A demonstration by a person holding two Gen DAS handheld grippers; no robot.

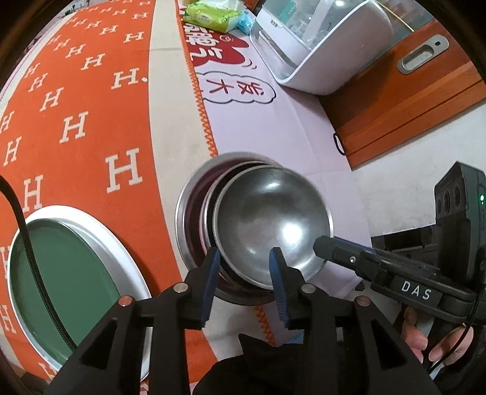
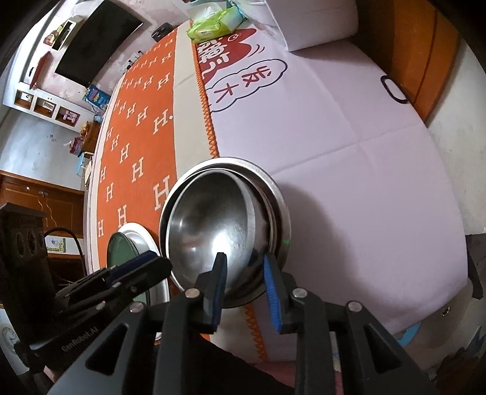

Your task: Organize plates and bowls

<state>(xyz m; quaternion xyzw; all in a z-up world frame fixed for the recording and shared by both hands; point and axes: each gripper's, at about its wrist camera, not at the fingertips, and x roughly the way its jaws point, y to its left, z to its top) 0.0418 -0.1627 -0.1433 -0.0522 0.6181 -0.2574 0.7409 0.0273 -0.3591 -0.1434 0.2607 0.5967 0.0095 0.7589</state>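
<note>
A steel bowl (image 1: 270, 224) lies tilted inside a larger steel bowl (image 1: 189, 206) at the seam of the orange cloth and the white cloth. My left gripper (image 1: 244, 261) is open, its jaws straddling the inner bowl's near left rim. My right gripper (image 2: 244, 267) is open too, its jaws on either side of the inner bowl's (image 2: 212, 224) right rim; the outer bowl (image 2: 278, 206) shows behind. It appears in the left wrist view (image 1: 328, 246) at the bowl's right edge. A green plate with a white rim (image 1: 63, 282) lies to the left, also in the right wrist view (image 2: 127, 246).
A white appliance with a clear lid (image 1: 319, 39) stands at the back right. A green tissue pack (image 1: 209, 15) lies at the far end. A wooden cabinet (image 1: 404, 100) stands beyond the table's right edge. A black cable (image 1: 21, 218) crosses the plate.
</note>
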